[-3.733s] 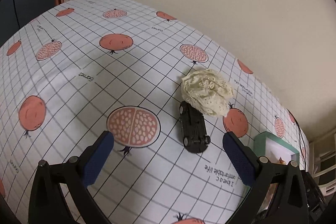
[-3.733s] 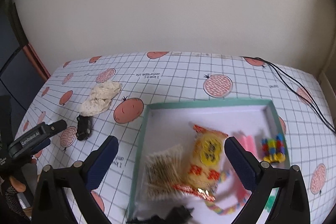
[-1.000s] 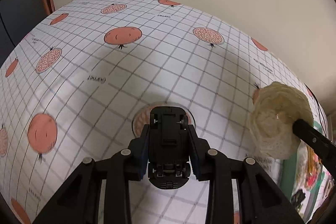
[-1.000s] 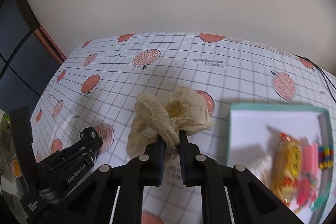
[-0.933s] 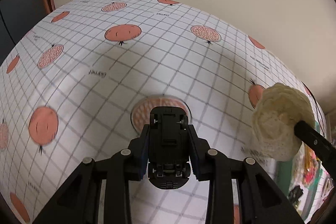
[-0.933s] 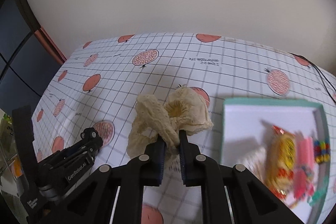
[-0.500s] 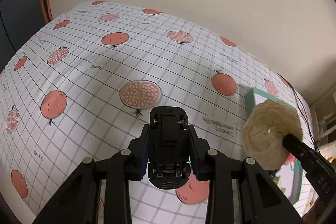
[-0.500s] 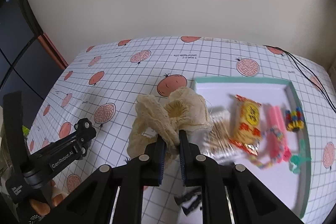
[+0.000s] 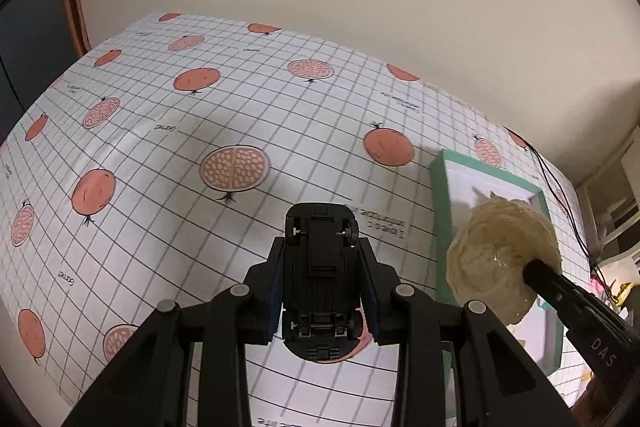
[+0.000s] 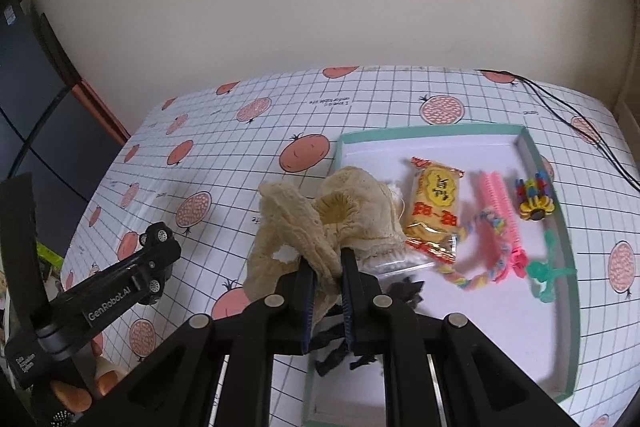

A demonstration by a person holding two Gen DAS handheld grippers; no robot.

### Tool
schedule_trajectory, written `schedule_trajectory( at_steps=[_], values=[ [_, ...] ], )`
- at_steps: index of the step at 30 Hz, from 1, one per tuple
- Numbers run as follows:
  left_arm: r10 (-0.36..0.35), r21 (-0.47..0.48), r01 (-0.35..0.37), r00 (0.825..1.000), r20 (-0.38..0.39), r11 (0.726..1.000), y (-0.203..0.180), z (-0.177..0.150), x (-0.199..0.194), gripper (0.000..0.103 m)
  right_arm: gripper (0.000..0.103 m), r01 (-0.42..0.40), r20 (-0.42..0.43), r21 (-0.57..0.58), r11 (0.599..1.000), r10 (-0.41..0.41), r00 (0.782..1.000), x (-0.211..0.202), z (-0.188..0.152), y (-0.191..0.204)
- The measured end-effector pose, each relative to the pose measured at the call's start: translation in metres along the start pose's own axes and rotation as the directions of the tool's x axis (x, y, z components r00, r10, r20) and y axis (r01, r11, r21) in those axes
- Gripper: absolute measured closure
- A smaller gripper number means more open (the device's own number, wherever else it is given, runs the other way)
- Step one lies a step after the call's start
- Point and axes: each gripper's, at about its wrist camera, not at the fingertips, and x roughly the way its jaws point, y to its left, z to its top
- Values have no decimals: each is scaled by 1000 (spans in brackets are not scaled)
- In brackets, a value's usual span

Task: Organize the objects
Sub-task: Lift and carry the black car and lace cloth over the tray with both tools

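worktop (image 10: 400,99) with pomegranate-print grid cloth, pale wall behind. teal-rimmed tray (image 10: 568,235) sits on right part of it, white inside. in tray: yellow snack packet (image 10: 434,203) left of middle, pink comb (image 10: 500,207) right of it, braided pastel cord (image 10: 480,267) crossing under the comb, multicolour bead toy (image 10: 534,201) by far right wall, green hair tie (image 10: 548,273) near right wall, black scraps (image 10: 404,291) at near left. right gripper (image 10: 326,267) clamped on cream lace cloth (image 10: 320,223), held up over tray's left edge. left gripper (image 9: 322,279) clamped on black toy car (image 9: 320,259), underside up, held above the worktop left of tray. black cable (image 10: 560,107) trails along far right.
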Motion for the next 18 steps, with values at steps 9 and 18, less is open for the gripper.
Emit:
schedule_trajectory(
  at_steps=[9,18],
  values=[
    [-56,52,56,998,2,997,-36,-7,0,68,90,43,16,22,999,-44,999,-11,-2,-25],
    [-117,140,116,993,-1,983,-78,-18,3,68,90,99,19,82,992,-101,995,-18,-7,-60]
  ],
)
